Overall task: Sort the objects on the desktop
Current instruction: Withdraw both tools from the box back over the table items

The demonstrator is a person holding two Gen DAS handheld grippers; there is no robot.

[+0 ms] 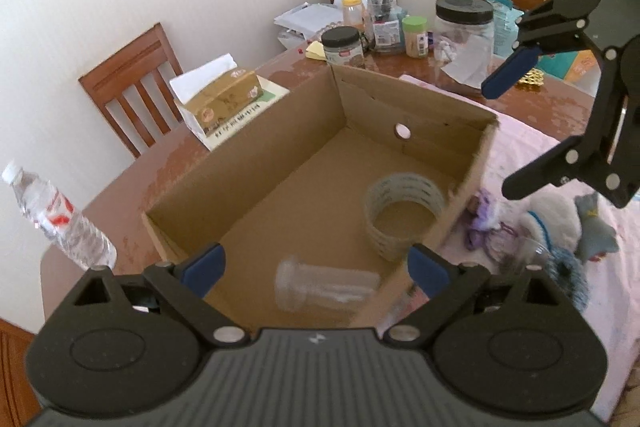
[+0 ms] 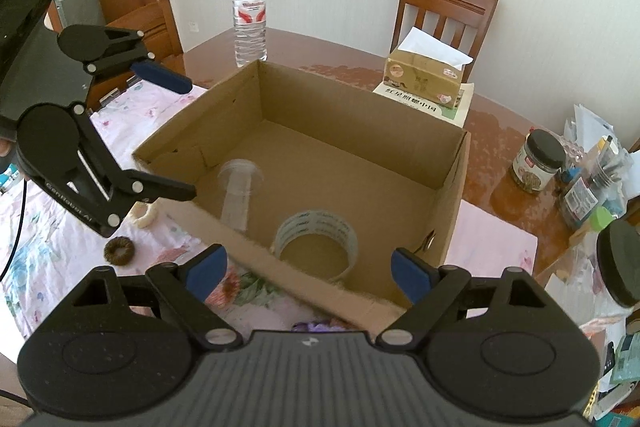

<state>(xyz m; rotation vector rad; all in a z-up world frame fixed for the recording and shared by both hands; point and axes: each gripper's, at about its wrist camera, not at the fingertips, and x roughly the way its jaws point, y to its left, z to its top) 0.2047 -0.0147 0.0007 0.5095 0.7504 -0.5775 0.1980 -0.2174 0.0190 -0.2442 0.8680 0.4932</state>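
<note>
An open cardboard box (image 1: 248, 163) (image 2: 360, 103) stands on the table. Inside it a roll of clear tape (image 1: 404, 215) (image 2: 316, 239) stands on edge, and a clear plastic cup (image 1: 326, 289) (image 2: 240, 193) lies on its side. My left gripper (image 1: 316, 269) (image 2: 190, 139) hovers over the box's near-left edge, open, with nothing between its fingers. My right gripper (image 2: 308, 271) (image 1: 496, 135) hangs over the box's other side, also open and holding nothing. On the pink cloth beside the box lie a purple toy (image 1: 484, 223), a grey-white plush (image 1: 560, 223), a brown hair tie (image 2: 119, 251) and a white scrunchie (image 2: 146, 215).
A water bottle (image 2: 249, 15) and a tissue box (image 2: 424, 79) stand on the wooden table beyond the box. Jars (image 1: 464, 31), papers and pens crowd the table's far end. Wooden chairs (image 1: 132, 87) line the wall.
</note>
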